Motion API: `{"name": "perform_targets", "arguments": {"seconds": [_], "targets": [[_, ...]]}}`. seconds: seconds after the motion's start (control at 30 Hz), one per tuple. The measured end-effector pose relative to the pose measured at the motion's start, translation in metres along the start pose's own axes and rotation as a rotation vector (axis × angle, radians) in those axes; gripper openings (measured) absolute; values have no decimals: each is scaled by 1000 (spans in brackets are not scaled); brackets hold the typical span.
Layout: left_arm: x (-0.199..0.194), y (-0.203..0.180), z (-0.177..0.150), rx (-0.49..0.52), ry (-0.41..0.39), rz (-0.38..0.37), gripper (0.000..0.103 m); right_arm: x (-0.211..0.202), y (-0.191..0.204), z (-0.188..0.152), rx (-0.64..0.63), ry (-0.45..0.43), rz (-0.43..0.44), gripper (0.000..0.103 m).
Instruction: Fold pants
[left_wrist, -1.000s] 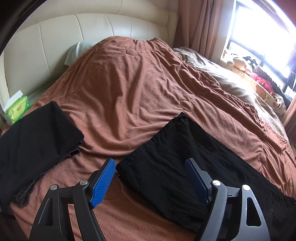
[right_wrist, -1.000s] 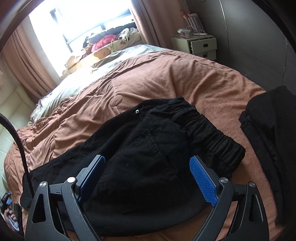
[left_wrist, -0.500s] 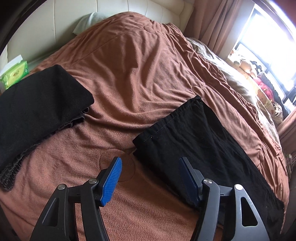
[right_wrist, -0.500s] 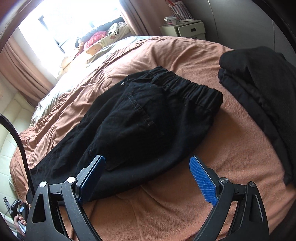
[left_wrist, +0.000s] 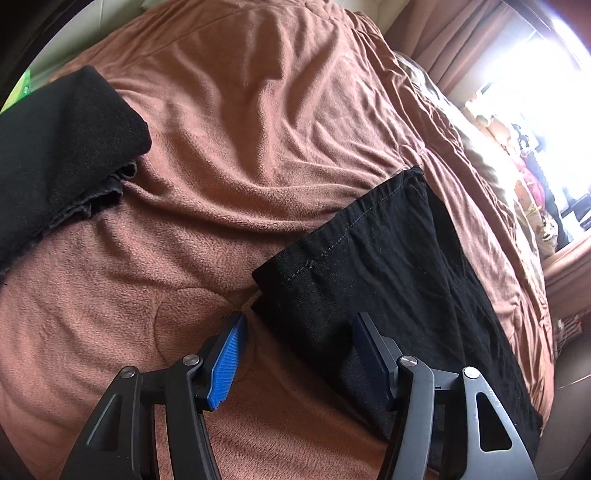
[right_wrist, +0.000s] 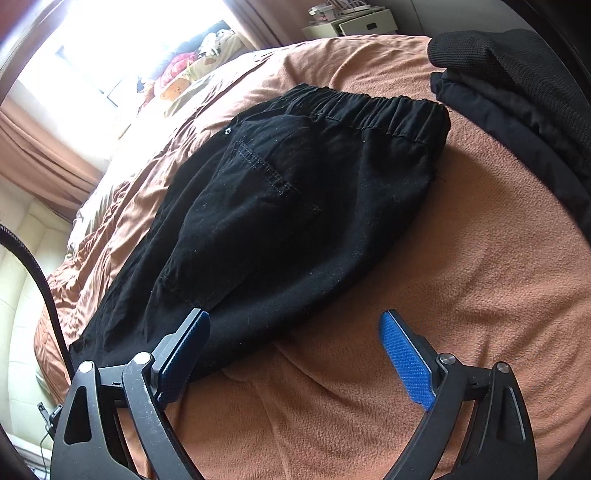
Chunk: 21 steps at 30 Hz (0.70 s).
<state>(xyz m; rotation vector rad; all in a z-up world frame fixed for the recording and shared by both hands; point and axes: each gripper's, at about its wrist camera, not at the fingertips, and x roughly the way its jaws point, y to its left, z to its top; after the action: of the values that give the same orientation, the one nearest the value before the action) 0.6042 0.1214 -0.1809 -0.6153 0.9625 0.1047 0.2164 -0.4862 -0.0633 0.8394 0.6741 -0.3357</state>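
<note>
Pants (left_wrist: 384, 266) in black lie flat across the brown bed blanket (left_wrist: 229, 147), folded lengthwise. In the left wrist view the hem end sits at the near right: the left gripper (left_wrist: 299, 354) straddles the hem's near corner, its left pad over bare blanket, its right pad over black cloth, jaws partly open and gripping nothing. They have just been closing, with the corner between them. In the right wrist view the elastic waistband (right_wrist: 373, 110) lies far from the right gripper (right_wrist: 295, 354), whose wide-open jaws hold nothing; the left pad overlaps the seat's near edge, the right pad hangs over blanket. No writing is legible anywhere. Folded black garments (right_wrist: 517, 96) lie at the far right there. Compared with a second ago, both cameras sit lower and closer to the pants, and the headboard has slipped from the left view.
</note>
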Motion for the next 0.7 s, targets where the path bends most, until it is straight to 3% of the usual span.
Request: {"name": "perform_targets", "arguments": {"seconds": [0.07,0.17,0.33,0.4,0.57,0.67,0.7], "targets": [[-5,2,2,-30,-11,-83,61,5,-1,1,6,4,5,89],[-16,-1,3,-9,-55,-127,61,4,-2,1,33,-12,19,86],[-7,0,-4,-18,-4,-106,61,4,-4,1,28,-24,32,86],[-2,-1,-11,-22,16,-133,61,4,-7,1,35,-23,30,86],[7,-13,-15,15,-11,-124,61,6,-14,0,60,-31,39,86],[10,-12,-10,-15,-33,-106,42,9,-14,2,70,-44,34,86],[9,-11,-8,-28,-40,-110,28,10,-16,4,79,-50,39,86]]}}
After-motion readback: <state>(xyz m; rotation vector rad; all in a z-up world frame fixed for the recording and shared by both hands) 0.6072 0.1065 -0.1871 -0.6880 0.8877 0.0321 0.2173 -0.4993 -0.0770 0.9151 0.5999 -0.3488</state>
